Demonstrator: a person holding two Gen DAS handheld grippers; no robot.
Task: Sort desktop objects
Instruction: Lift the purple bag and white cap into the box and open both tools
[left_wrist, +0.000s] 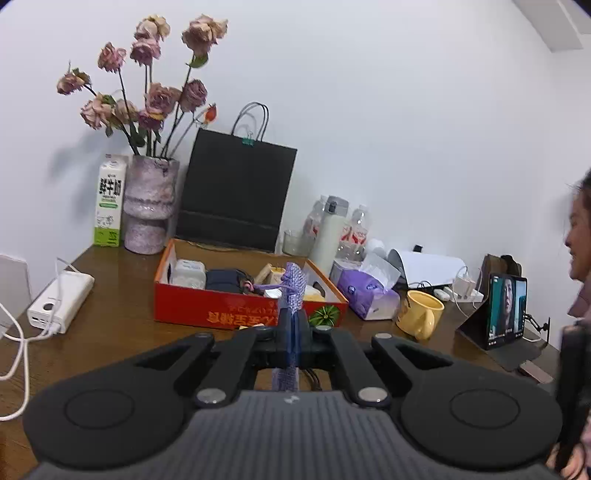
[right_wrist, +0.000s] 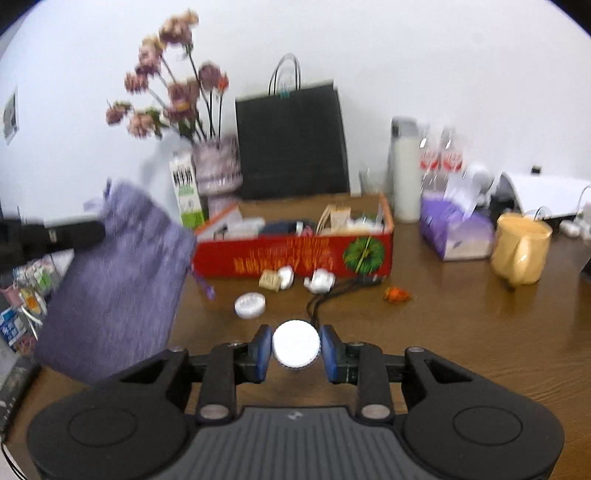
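My left gripper (left_wrist: 293, 328) is shut on a purple knitted drawstring pouch (left_wrist: 293, 286), pinched edge-on between its jaws above the wooden desk (left_wrist: 122, 306). In the right wrist view the same pouch (right_wrist: 118, 280) hangs at the left from the black left gripper (right_wrist: 99, 230). My right gripper (right_wrist: 296, 349) is shut on a round white cap-like container (right_wrist: 296, 348), held between its blue pads above the desk. The red open box (left_wrist: 236, 306) holds several small items; it stands beyond both grippers (right_wrist: 295, 254).
Loose on the desk before the box lie a white round container (right_wrist: 250, 305), a small tan box (right_wrist: 269, 280), white earbud-like pieces (right_wrist: 319, 280), a black cable (right_wrist: 332, 295) and an orange wrapper (right_wrist: 396, 294). A yellow mug (right_wrist: 521, 249), tissue pack (right_wrist: 454, 229), vase (left_wrist: 149, 206), power bank (left_wrist: 61, 301) and tablet (left_wrist: 506, 310) stand around.
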